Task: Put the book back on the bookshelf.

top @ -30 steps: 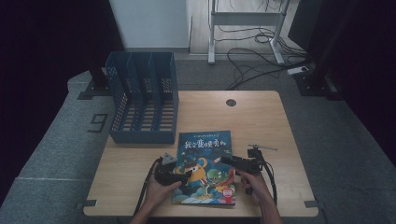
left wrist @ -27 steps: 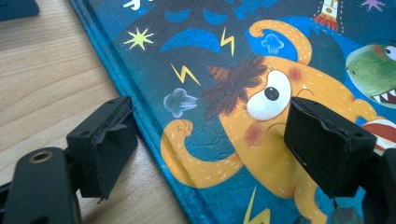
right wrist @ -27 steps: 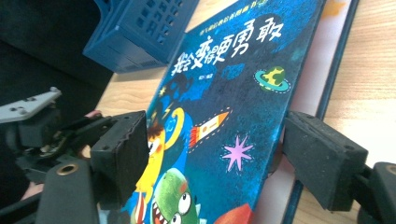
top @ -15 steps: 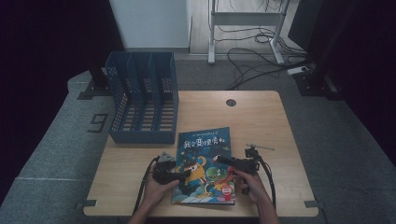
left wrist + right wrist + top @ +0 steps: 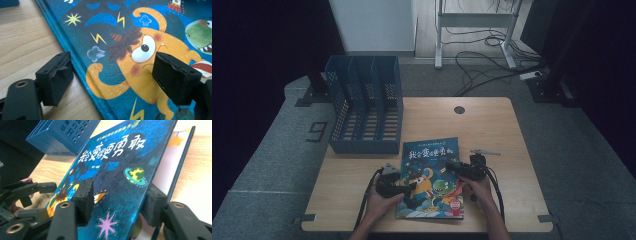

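Both grippers flank the book [image 5: 432, 177] beside a blue rack [image 5: 364, 112]: left jaws wide, right closing on its lifted cover.

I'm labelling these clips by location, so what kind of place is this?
Probably a lab or recording room, not a home: a small wooden table on grey carpet, loose cables round a metal stand, dark curtains. A picture book and blue file rack are the props.

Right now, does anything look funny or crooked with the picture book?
Yes. The picture book's front cover is lifted at an angle, showing a pale page underneath, while the right tongs have just been closing with its edge between them. The left tongs straddle the spine edge, open. Otherwise nothing looks spilled or broken.
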